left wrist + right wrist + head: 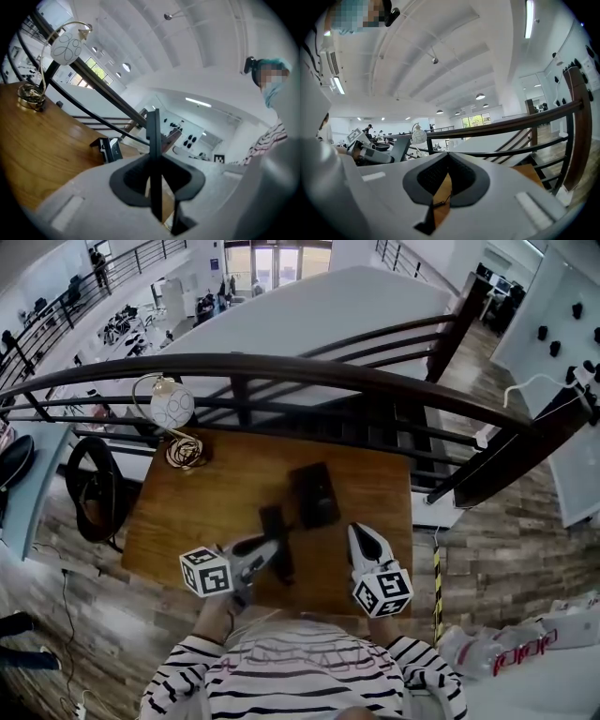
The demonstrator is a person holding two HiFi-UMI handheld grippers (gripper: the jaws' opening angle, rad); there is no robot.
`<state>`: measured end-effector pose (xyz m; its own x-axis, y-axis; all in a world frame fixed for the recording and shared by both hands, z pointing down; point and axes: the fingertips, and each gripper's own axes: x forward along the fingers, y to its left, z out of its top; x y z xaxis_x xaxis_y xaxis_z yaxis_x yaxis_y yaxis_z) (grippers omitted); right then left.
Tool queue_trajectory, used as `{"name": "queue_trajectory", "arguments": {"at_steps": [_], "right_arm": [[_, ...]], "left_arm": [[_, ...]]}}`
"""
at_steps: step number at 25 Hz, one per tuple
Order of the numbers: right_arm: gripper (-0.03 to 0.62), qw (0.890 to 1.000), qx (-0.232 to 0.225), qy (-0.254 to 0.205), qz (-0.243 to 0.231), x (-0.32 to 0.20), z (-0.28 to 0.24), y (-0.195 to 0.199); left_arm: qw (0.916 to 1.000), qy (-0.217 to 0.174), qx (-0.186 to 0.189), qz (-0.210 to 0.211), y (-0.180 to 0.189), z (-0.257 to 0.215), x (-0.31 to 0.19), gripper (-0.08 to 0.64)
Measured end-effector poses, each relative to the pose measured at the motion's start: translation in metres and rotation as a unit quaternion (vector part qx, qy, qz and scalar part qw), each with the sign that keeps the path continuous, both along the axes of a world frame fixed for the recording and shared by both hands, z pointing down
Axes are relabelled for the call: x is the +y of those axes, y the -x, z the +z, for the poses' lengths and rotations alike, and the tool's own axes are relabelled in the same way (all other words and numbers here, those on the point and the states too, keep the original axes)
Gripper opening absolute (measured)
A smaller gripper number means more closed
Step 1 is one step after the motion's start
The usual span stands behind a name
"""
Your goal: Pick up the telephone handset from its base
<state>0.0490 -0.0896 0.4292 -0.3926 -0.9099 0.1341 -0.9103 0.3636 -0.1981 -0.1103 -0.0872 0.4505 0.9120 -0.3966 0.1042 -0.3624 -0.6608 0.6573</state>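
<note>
The black telephone base (314, 495) lies in the middle of the wooden table (225, 479). The black handset (275, 523) is off the base, lifted just left of it, and my left gripper (273, 555) is shut on its near end. In the left gripper view the handset (153, 126) stands as a thin dark bar clamped between the jaws of the left gripper (158, 163), with the base (108, 149) further off on the table. My right gripper (357, 532) hovers at the base's near right, shut with nothing in it; its closed jaws meet in the right gripper view (448, 157).
A small lamp with a white globe (172, 405) and a coiled gold foot (186, 453) stands at the table's far left corner. A dark railing (309, 376) runs behind the table. A black chair (92, 488) is to the left. The person's striped sleeves (281, 681) are at the near edge.
</note>
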Motion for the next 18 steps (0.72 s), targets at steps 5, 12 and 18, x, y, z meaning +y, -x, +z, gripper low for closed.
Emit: {"name": "queue_trajectory", "arguments": {"at_steps": [5,12,18], "right_arm": [[0.001,1.000,0.005,-0.006,-0.001,0.030,-0.011,0.026],[0.000,1.000,0.010,-0.013,0.007,0.088,-0.011,0.049],[0.000,1.000,-0.005,-0.013,0.016,0.133,-0.008,0.068]], "left_arm": [[0.9999,-0.012,-0.003,0.006,0.020,-0.012,0.025,0.072],[0.9997,-0.019,-0.003,0.018,0.035,-0.008,0.079,0.072],[0.9994,-0.017,-0.006,0.029,0.051,-0.004,0.122,0.072]]}}
